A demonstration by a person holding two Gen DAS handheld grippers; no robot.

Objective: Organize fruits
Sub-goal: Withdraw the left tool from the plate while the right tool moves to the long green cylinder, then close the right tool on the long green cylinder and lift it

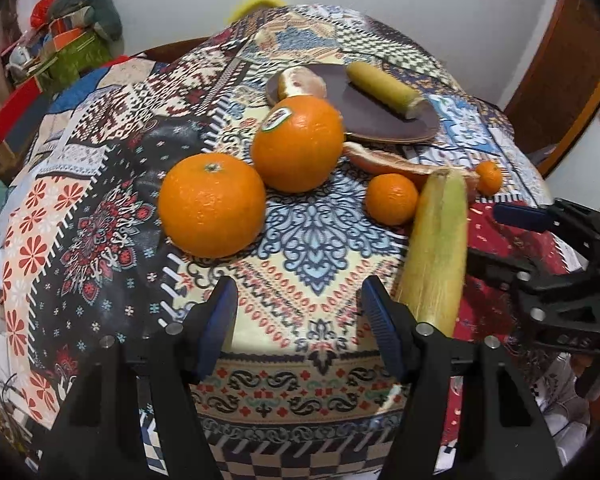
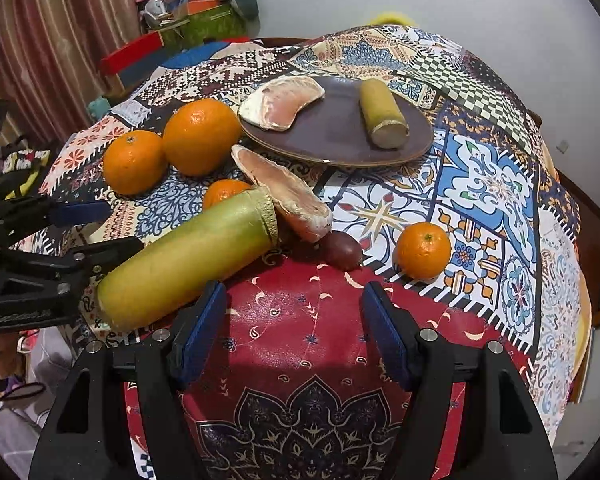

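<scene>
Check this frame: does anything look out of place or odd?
Yes. One pomelo wedge lies off the plate, propped against the long sugarcane piece; fruit is scattered over the cloth, and a small dark fruit sits half hidden beside the wedge.

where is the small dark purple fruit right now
In the right wrist view, the dark purple fruit lies mid-table on the cloth, touching the pomelo wedge's lower tip, left of the small orange.

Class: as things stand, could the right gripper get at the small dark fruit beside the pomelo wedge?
Probably yes. The right gripper is open and empty, and the dark fruit lies just ahead over bare tablecloth, though the pomelo wedge touches its left side.
</scene>
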